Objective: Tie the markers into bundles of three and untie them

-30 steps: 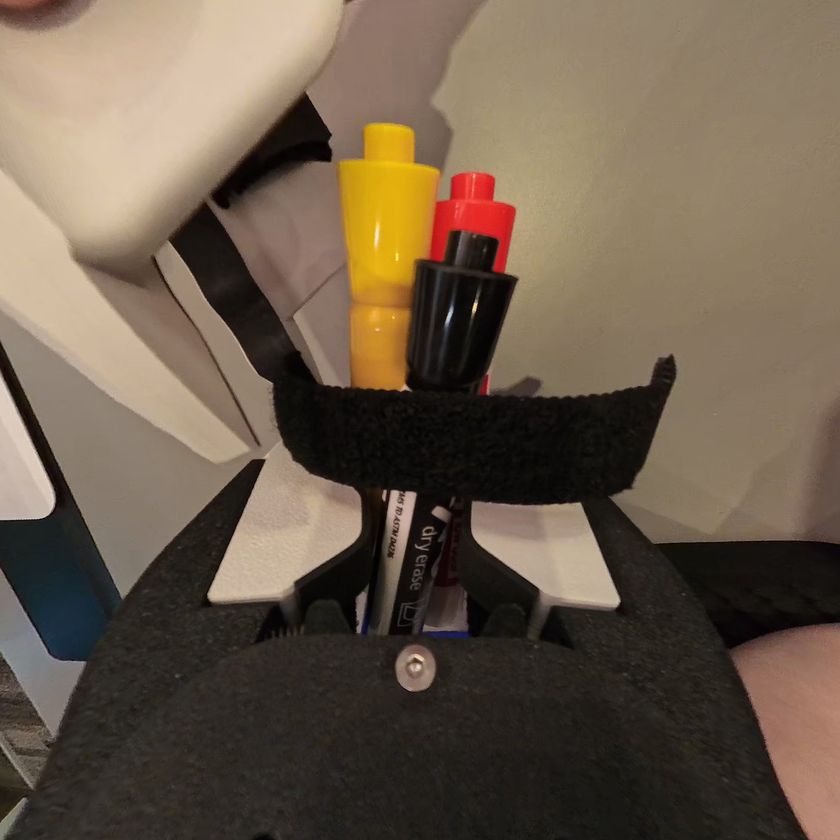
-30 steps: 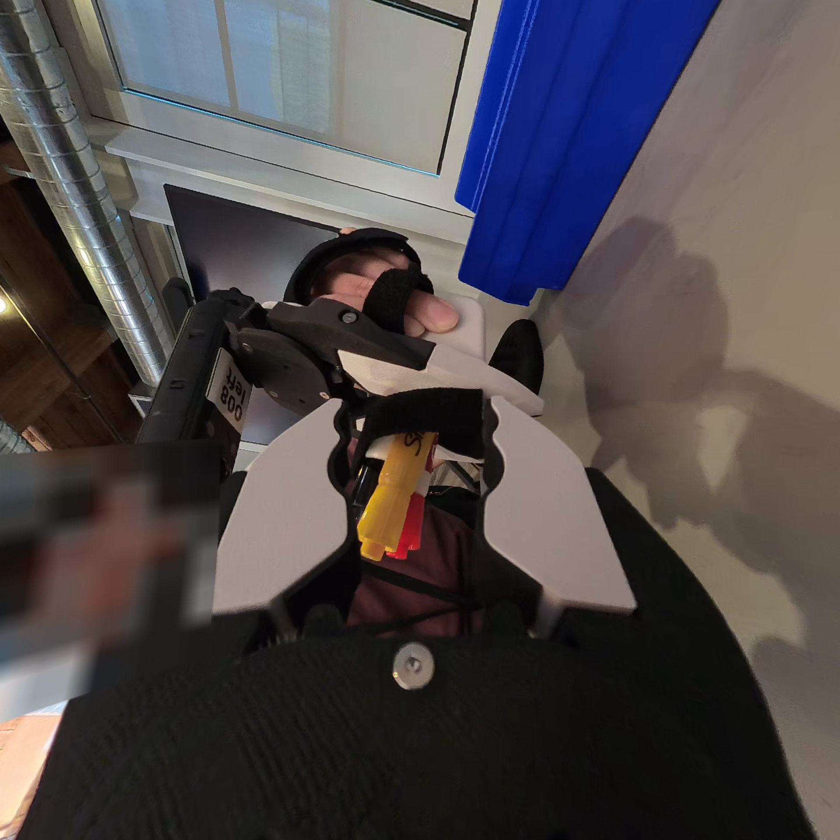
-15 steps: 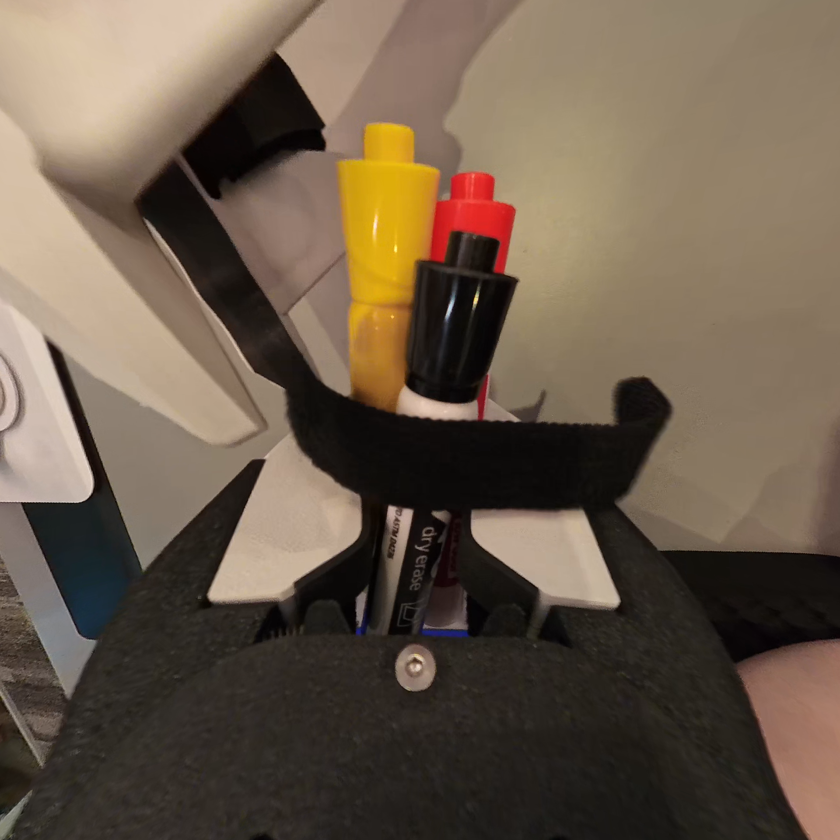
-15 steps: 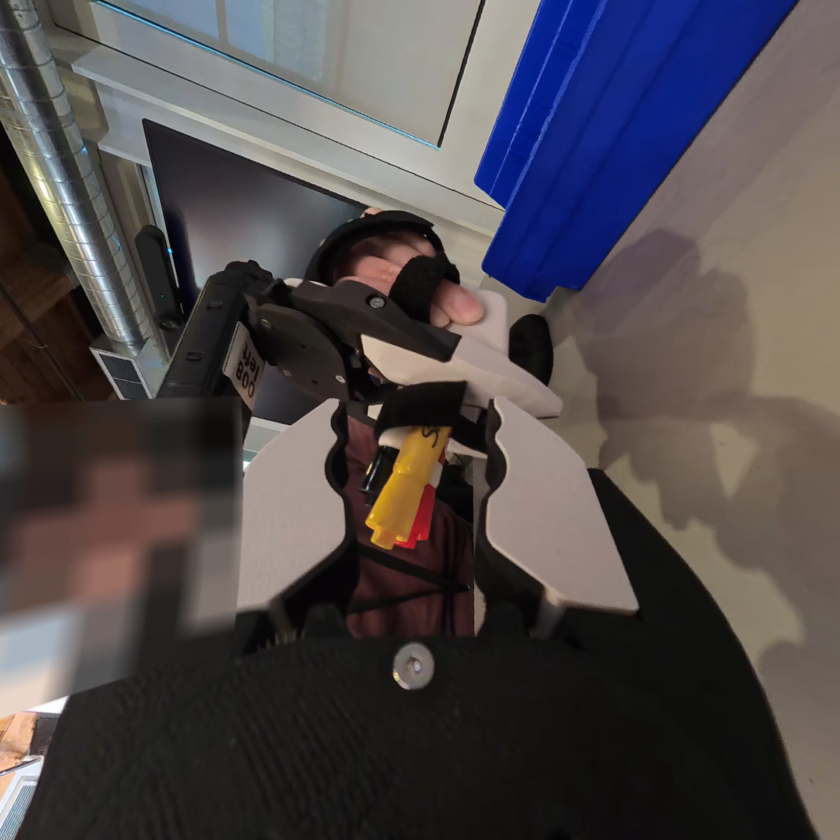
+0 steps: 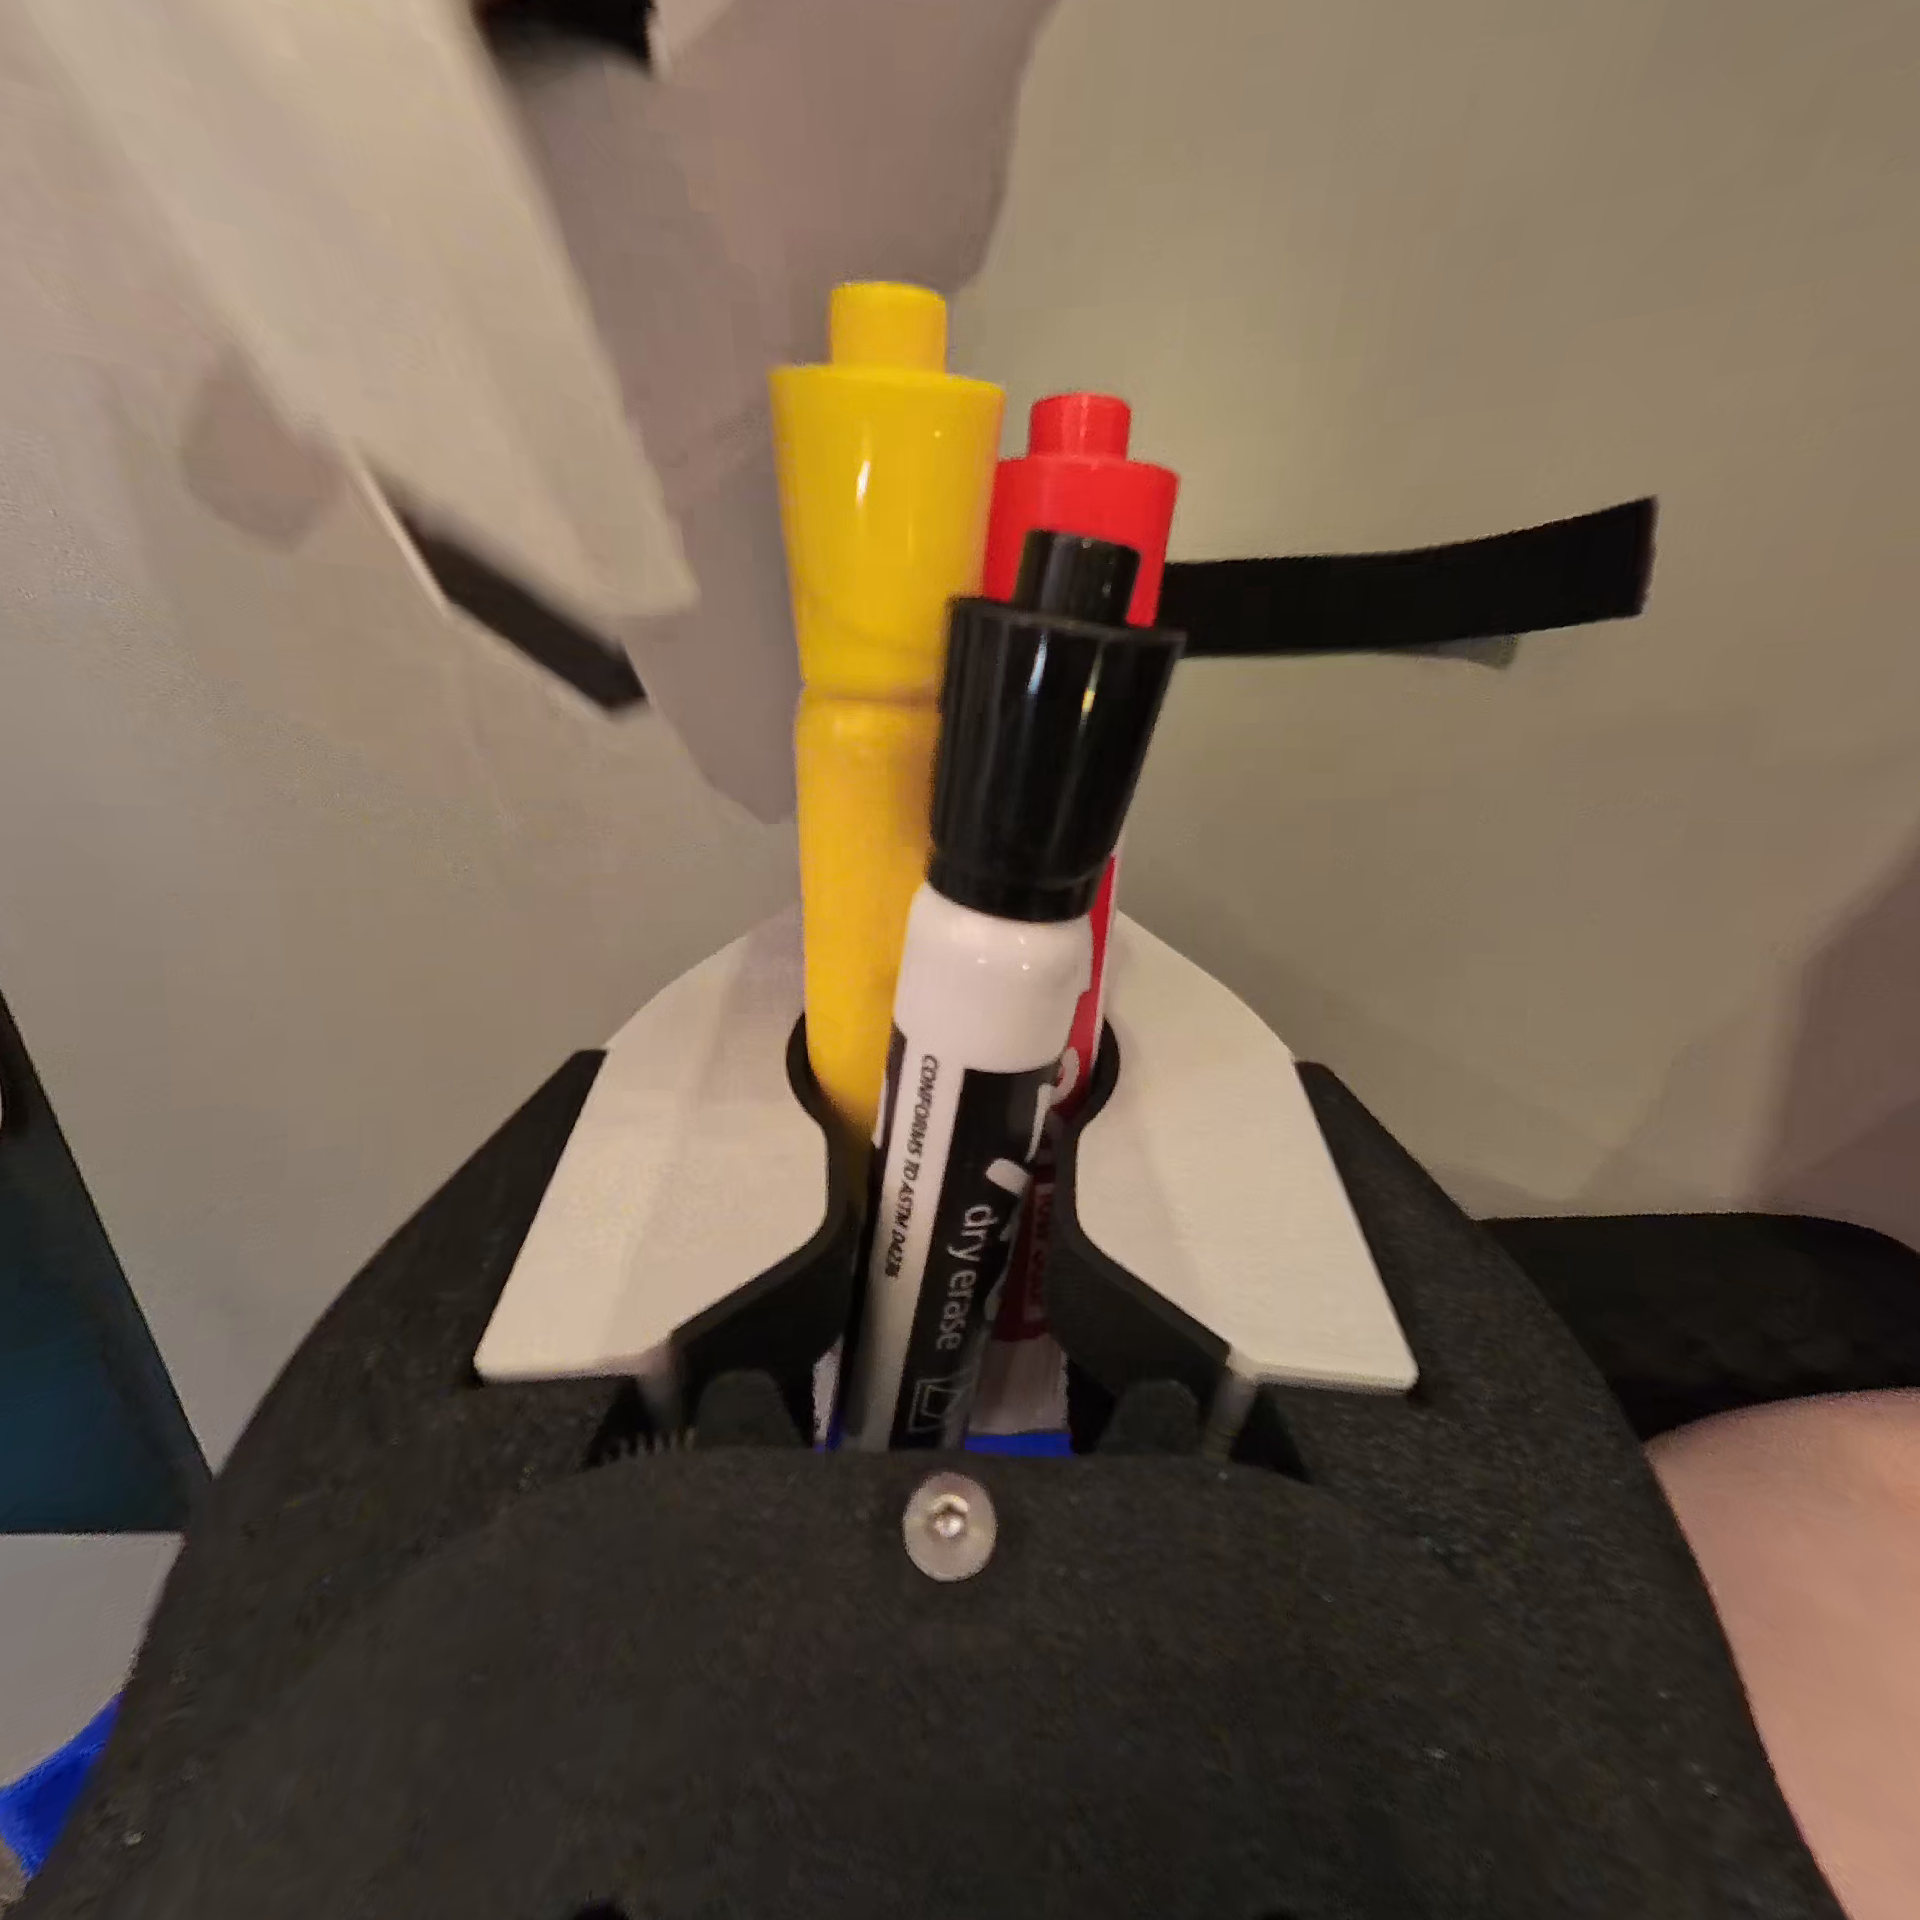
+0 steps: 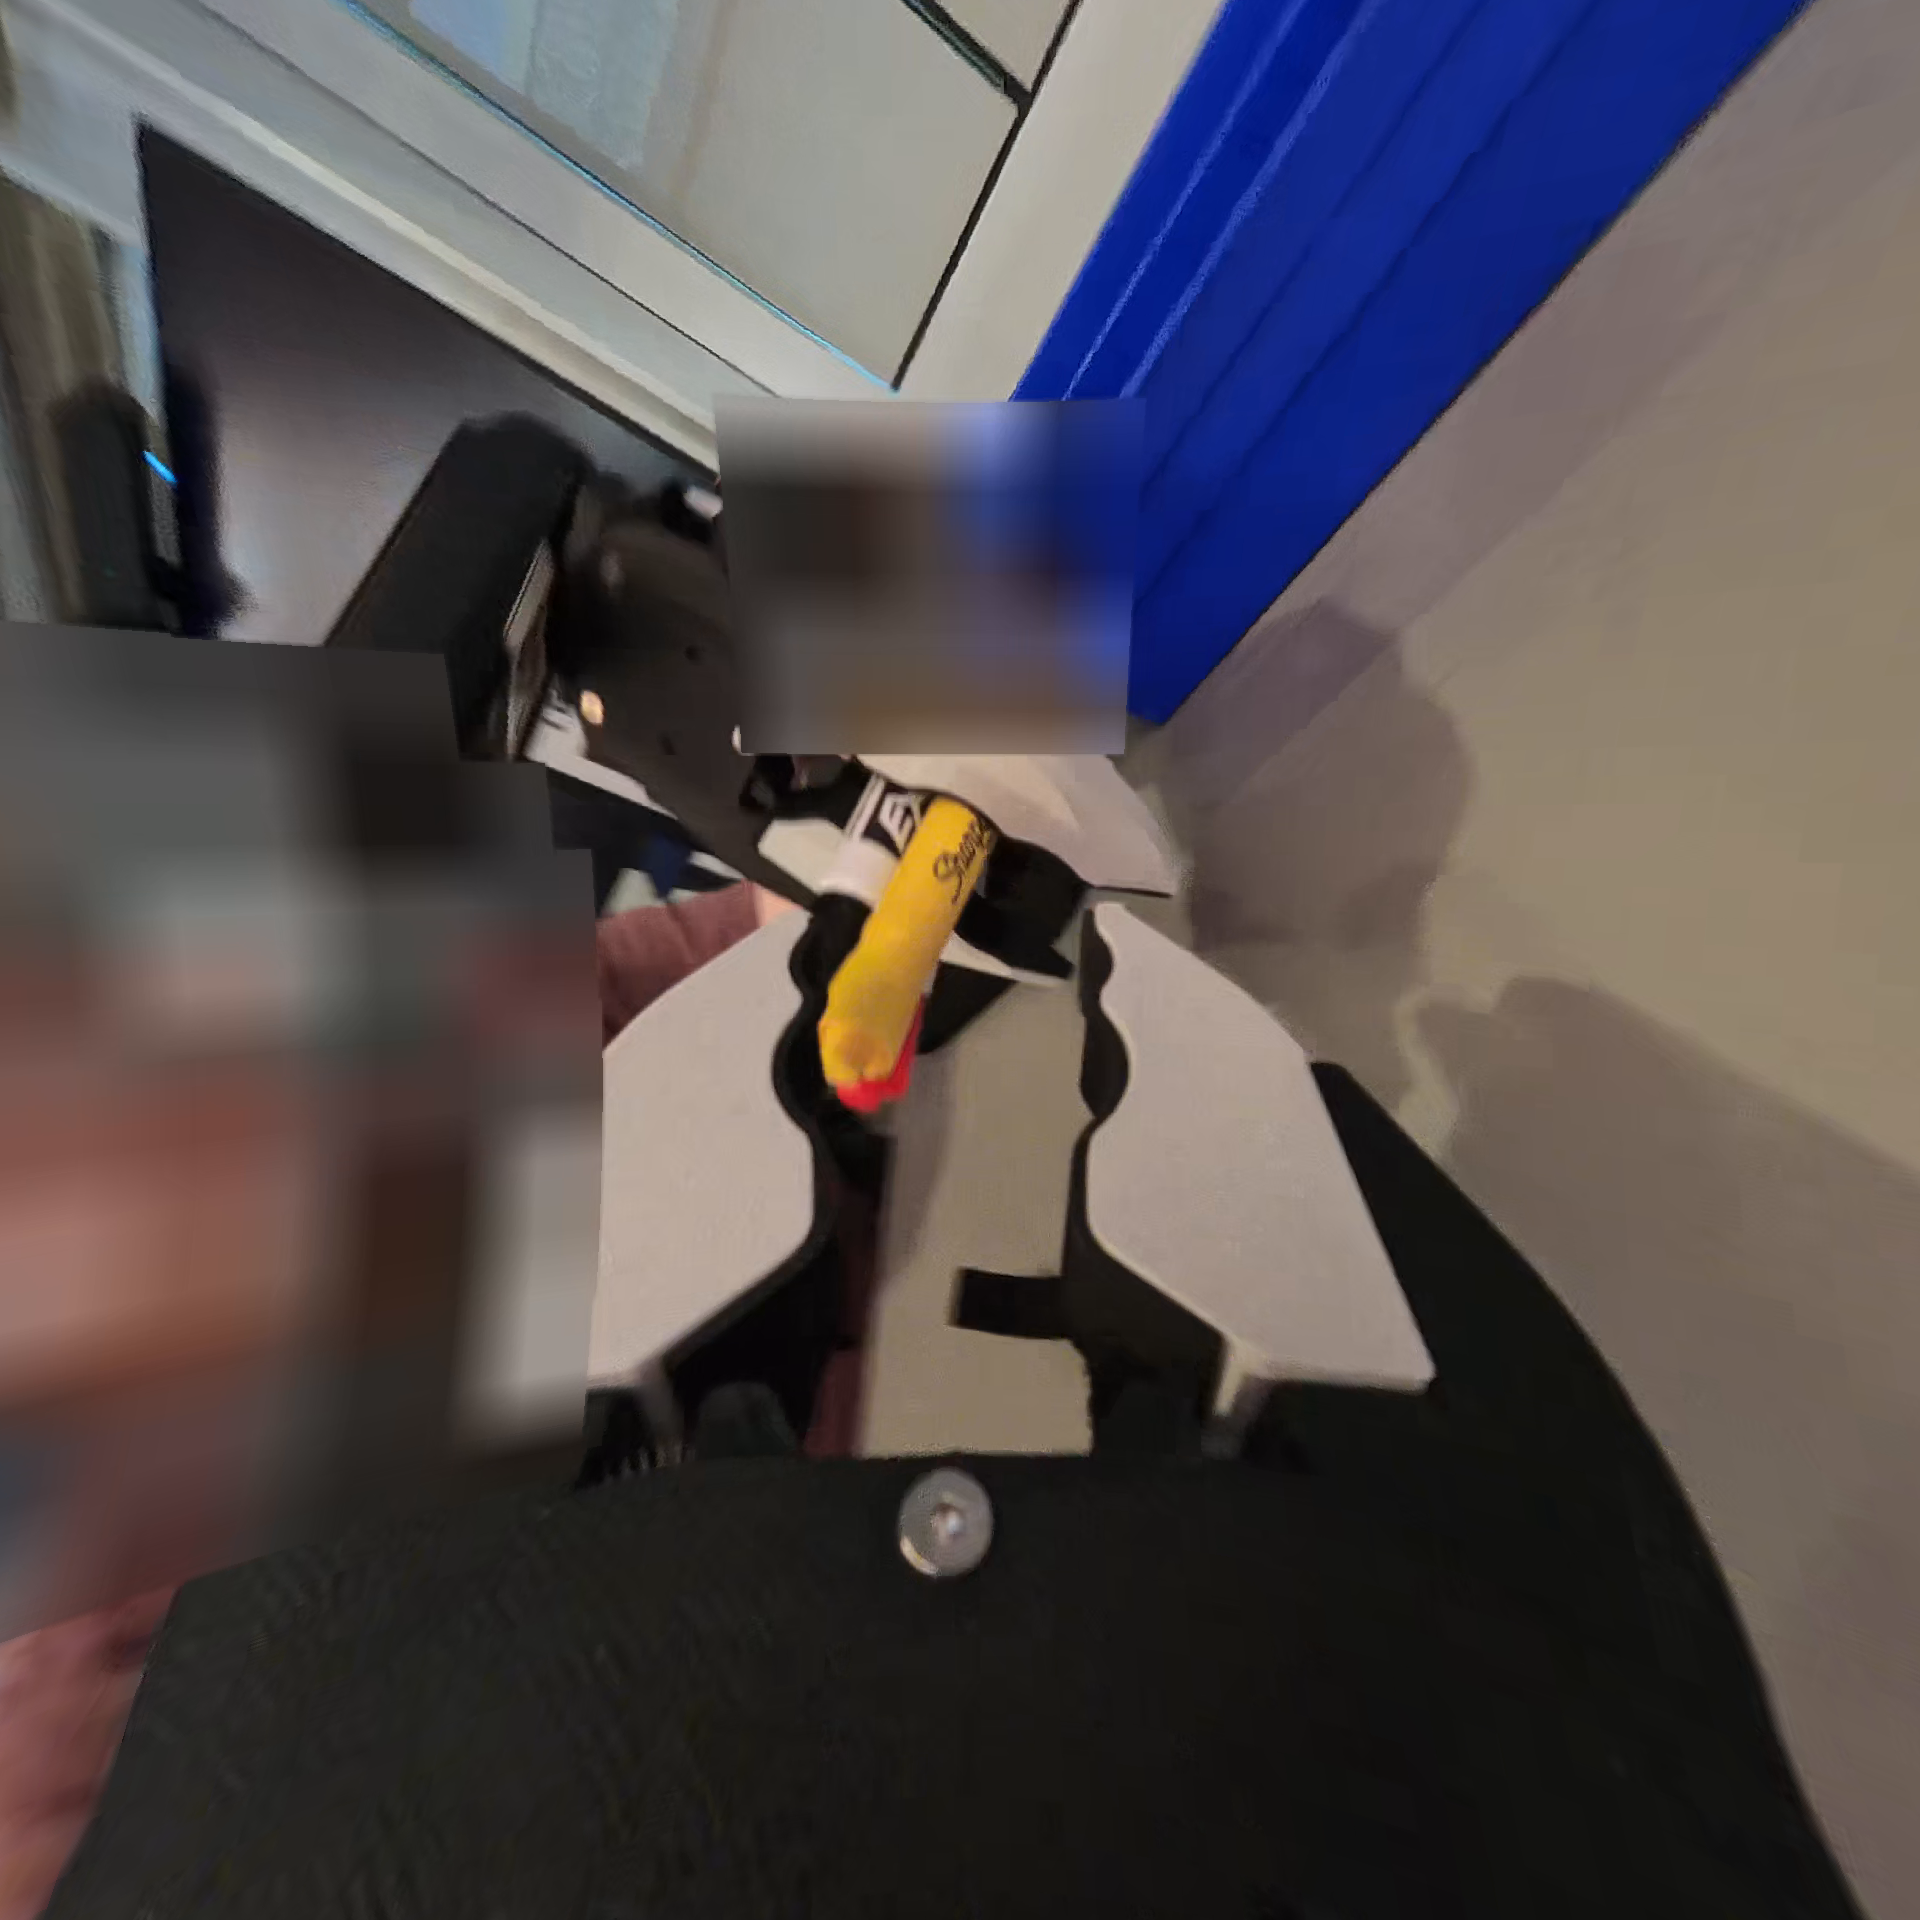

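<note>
Left gripper (image 5: 951, 1081): jaws clamped on the barrels of three markers, caps pointing away from the camera, so that the set stayed gathered as one bundle while the tie was handled. The yellow-capped marker (image 5: 878, 644) stood at the left, the red-capped marker (image 5: 1081, 499) at the right and farther off, and the white-barrelled dry-erase marker with a black cap (image 5: 1039, 769) nearest. The grip sat low on the barrels, which left the cap ends free for a wrap.

The black hook-and-loop strap (image 5: 1413, 582) projected to the right from behind the red cap, flat and loose; it encircled nothing, so the bundle was judged untied at this moment, held together by the jaws alone.

Right gripper (image 6: 945, 1049): jaws apart, with nothing pinched between them. A short black strip (image 6: 1003, 1304) showed low in the gap beside the right jaw; whether it was part of the strap cannot be told. The markers lay just beyond the jaw tips, caps towards this camera, within reach for the next pass. In the left wrist view this gripper appeared only as a pale blur at upper left.

Beyond lay the pale counter (image 6: 1662, 831) and a blue panel (image 6: 1351, 312) at the far right.
</note>
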`<state>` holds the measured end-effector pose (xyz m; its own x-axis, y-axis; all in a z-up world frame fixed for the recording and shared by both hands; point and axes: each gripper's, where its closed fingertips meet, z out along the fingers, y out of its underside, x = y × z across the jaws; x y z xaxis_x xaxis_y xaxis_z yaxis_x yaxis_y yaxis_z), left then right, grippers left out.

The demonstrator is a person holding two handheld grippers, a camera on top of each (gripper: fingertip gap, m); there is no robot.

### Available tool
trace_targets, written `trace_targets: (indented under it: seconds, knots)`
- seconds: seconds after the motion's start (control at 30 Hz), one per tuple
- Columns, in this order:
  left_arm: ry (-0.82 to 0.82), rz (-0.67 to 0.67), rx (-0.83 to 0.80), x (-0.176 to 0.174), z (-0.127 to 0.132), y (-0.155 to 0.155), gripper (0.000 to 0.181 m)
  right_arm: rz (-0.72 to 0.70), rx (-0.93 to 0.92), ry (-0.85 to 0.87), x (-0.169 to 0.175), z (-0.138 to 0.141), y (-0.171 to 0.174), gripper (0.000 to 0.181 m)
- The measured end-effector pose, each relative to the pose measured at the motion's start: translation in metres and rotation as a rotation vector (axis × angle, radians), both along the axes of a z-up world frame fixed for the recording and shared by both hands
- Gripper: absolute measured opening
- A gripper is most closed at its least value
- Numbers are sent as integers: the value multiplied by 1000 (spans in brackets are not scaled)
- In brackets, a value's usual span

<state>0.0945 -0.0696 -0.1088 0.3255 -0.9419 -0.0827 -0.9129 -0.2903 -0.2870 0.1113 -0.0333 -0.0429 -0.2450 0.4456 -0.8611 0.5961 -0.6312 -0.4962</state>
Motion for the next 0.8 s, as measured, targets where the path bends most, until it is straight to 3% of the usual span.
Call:
trace_targets:
  seconds: [0.03,0.13,0.2,0.3,0.4,0.47,0.63,0.73,0.8]
  knots:
    - [4,11,-3,-4,0,0,42,-17,95,72,6,1,4,48]
    - [15,50,14,-15,3,3,42,-44,414,352,39,10,5,33]
    - [20,62,28,-20,5,5,41,-42,642,490,62,6,-10,35]
    - [22,75,22,-24,5,5,42,28,926,541,85,-17,-56,41]
    - [21,89,2,-28,2,5,42,183,1179,464,94,-62,-101,44]
    - [26,99,-27,-31,-3,4,42,228,1253,424,94,-83,-116,44]
    - [13,96,-104,-33,-13,-3,42,273,1236,408,85,-99,-132,37]
    - [9,96,-130,-33,-17,-4,42,279,1225,393,77,-106,-134,27]
    - [-12,84,-166,-30,-19,-8,42,289,1212,374,73,-109,-134,4]
